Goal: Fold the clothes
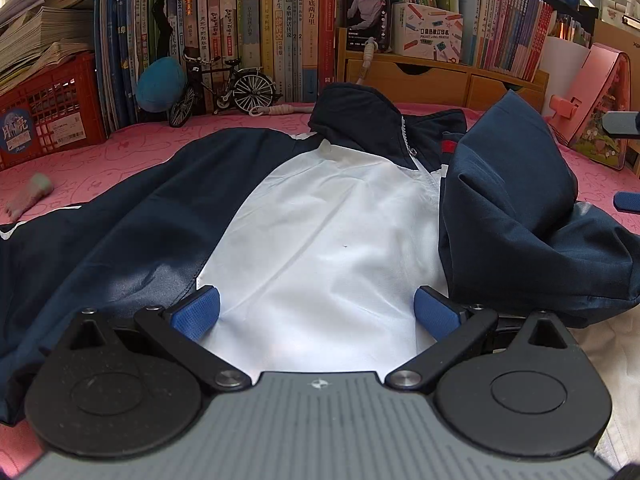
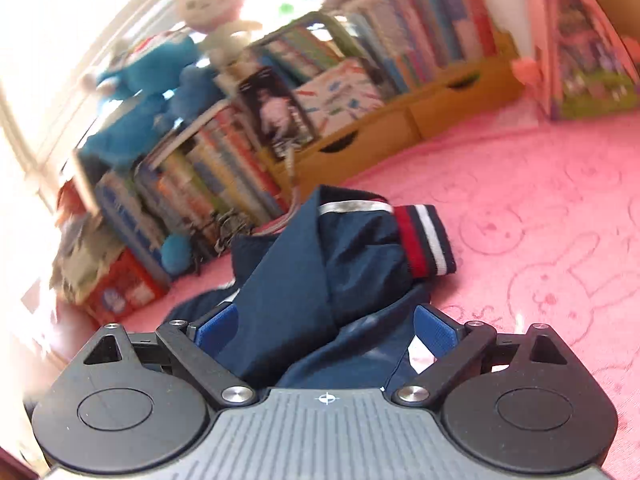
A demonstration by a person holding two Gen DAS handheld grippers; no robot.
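The left wrist camera sits just behind the left claw [image 1: 316, 312], low in its frame, looking forward and down from close over the jacket [image 1: 320, 220] toward the row of books [image 1: 248, 32] across the top. The right wrist camera rides behind the right claw [image 2: 326, 330], equally near the cloth, tilted so the pink cover [image 2: 540, 220] slopes and the picture is blurred. Both views share the jacket, the books, the wooden drawers [image 1: 424, 78] and the red crate [image 1: 44, 108].
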